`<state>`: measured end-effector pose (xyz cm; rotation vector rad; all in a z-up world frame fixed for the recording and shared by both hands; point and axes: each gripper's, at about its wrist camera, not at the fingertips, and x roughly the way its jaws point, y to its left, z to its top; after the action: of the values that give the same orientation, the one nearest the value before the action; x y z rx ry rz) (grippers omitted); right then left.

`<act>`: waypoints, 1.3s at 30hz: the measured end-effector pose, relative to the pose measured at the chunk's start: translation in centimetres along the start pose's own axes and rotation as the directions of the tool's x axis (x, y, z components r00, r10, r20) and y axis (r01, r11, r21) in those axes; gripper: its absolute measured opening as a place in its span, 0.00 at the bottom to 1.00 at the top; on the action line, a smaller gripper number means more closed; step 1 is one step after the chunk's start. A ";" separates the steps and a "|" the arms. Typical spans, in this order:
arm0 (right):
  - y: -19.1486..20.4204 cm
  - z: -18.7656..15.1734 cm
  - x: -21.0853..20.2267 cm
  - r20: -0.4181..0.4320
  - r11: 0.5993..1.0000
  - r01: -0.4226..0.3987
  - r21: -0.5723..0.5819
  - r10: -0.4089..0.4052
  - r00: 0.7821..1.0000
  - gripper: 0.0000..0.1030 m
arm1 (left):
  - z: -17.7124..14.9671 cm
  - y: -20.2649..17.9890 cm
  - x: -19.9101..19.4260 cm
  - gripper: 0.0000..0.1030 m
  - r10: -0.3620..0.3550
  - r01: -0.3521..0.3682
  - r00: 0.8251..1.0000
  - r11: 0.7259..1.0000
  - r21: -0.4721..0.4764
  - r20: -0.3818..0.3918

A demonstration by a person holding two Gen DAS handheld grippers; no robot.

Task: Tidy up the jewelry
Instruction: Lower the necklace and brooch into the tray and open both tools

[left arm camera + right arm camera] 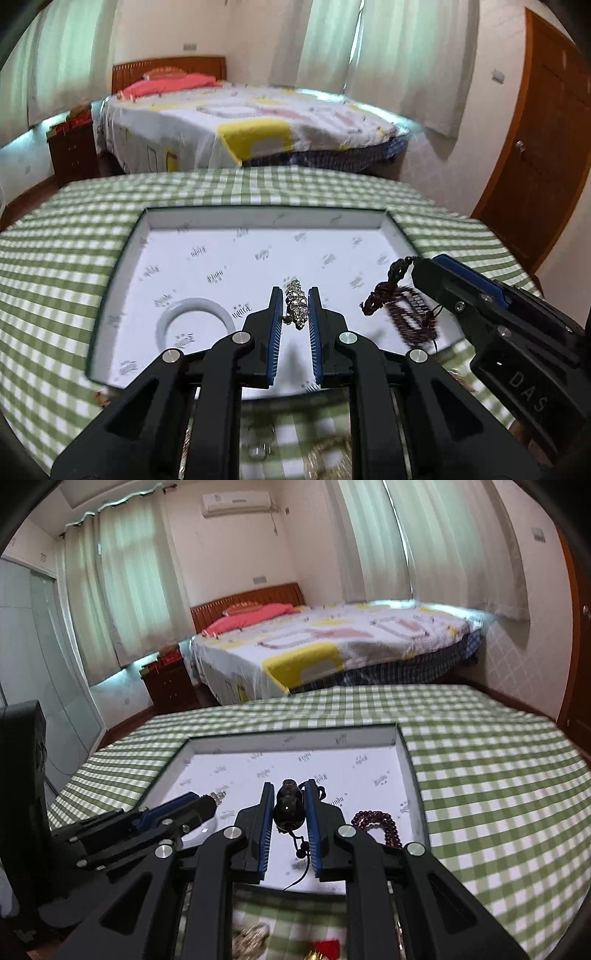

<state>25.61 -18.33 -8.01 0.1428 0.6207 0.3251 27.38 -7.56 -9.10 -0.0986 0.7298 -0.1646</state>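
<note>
Your left gripper [296,308] is closed on a sparkly silver bracelet [297,303], pinched between the blue pads above the white tray [258,218]. A white bangle [195,318] lies flat in the tray to its left. Your right gripper [419,267] comes in from the right, with a dark beaded string [400,306] dangling from its tip. The tray sits on a green checked cloth [55,258].

**Two wrist views over one tray**

Each camera looks forward along its own fingers, low and close above the tray's [155,236] near edge, toward the bed [258,122]. The left view sits further left; the right, seemingly a little higher, further right. Both share tray [402,753], checked cloth [480,775], bed and curtains.
</note>
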 end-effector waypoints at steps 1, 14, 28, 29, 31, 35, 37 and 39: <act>-0.4 -0.1 1.1 -0.024 1.000 -0.005 0.012 0.006 1.000 0.17 | -0.2 0.2 1.0 0.14 -0.013 0.013 1.000 1.000 -0.010 -0.018; -1.6 -2.0 6.2 -0.185 1.000 0.002 0.012 0.000 0.983 0.17 | -0.9 0.9 6.1 0.14 0.017 -0.018 0.988 1.000 -0.008 -0.153; -2.4 -1.7 5.3 -0.175 0.999 0.024 0.025 -0.019 0.984 0.25 | -0.5 1.3 5.3 0.47 0.012 -0.016 0.990 0.999 -0.029 -0.137; -2.4 -1.6 5.1 -0.170 0.999 0.026 0.022 -0.022 0.985 0.26 | -0.5 1.3 5.0 0.48 0.007 -0.012 0.991 0.999 -0.033 -0.133; -2.3 -1.4 4.4 -0.155 0.999 0.035 0.014 -0.032 0.987 0.29 | -0.4 1.3 4.4 0.51 0.008 -0.012 0.992 0.999 -0.032 -0.123; -2.1 -1.2 2.7 -0.126 0.999 0.045 0.011 -0.044 0.991 0.33 | -0.1 1.4 2.4 0.58 0.018 -0.021 0.997 0.999 -0.027 -0.081; -1.9 -1.1 1.7 -0.114 0.999 0.047 0.013 -0.045 0.992 0.33 | -0.1 1.5 1.6 0.59 0.024 -0.025 0.997 0.999 -0.024 -0.069; -1.7 -1.1 0.8 -0.099 0.998 0.054 0.009 -0.053 0.994 0.35 | -0.2 1.6 0.3 0.59 0.028 -0.029 0.998 0.999 -0.023 -0.052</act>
<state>25.95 -19.63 -9.73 0.1216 0.7232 0.2777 27.66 -6.05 -9.74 -0.1068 0.7842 -0.1319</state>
